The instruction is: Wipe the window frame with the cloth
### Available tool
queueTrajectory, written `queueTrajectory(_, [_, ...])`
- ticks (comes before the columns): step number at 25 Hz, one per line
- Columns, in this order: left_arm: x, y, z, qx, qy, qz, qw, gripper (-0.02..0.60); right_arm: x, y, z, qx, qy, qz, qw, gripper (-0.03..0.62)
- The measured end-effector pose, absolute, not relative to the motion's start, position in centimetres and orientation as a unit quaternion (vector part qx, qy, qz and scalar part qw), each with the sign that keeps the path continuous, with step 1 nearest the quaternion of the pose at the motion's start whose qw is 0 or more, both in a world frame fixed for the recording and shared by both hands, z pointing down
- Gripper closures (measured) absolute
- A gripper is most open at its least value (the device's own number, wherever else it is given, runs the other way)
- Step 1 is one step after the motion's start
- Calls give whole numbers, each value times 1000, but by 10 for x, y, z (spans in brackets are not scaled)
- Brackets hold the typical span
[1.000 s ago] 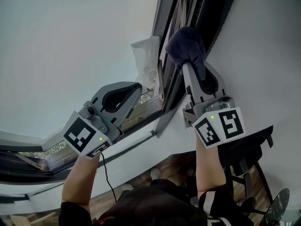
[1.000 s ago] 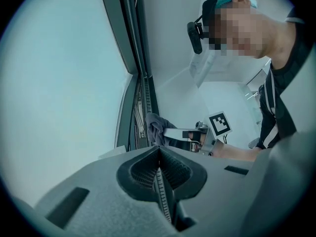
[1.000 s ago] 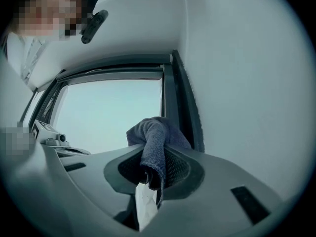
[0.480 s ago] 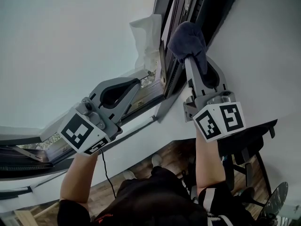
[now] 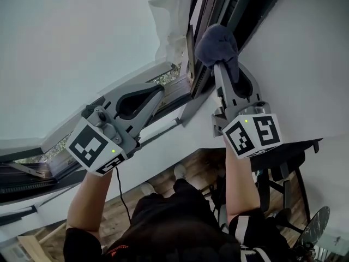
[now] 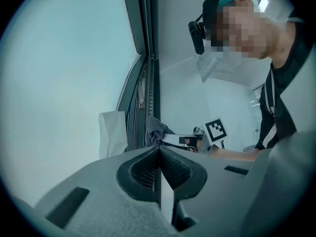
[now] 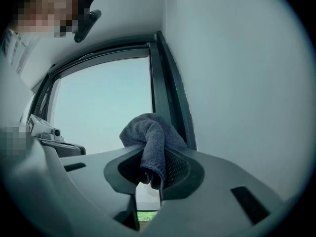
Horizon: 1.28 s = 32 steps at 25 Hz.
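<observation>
A dark blue-grey cloth is bunched at the tip of my right gripper, which is shut on it and holds it against the dark window frame. In the right gripper view the cloth hangs down between the jaws, with the frame just behind it. My left gripper is lower left, by the bottom rail of the open sash, jaws shut with nothing between them. The left gripper view shows the cloth and the frame ahead.
A piece of white film hangs from the sash edge beside the cloth. White wall lies right of the frame. Below are a wooden floor and a black chair. The person's legs and shoes show at the bottom.
The view has shifted; both grippers sit slightly higher along the window. The right gripper still presses the cloth on the frame, and the left gripper has drawn closer to the sash rail.
</observation>
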<state>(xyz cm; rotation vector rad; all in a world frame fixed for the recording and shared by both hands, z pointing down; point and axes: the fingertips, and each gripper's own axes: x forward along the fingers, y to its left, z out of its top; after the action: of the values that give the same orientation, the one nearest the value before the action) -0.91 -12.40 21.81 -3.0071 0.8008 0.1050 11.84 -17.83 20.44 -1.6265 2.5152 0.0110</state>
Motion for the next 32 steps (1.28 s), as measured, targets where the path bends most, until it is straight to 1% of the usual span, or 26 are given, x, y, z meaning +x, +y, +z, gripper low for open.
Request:
queueTrajectory(23, [2,-119,308,-964,256,-8,-74,563,125,-186,339,-555,828,-81,22,525])
queueTrajectory(32, [3,-123,332,-962,261,-13,-81,563,129,-191,382,-557,823,-108,4,525])
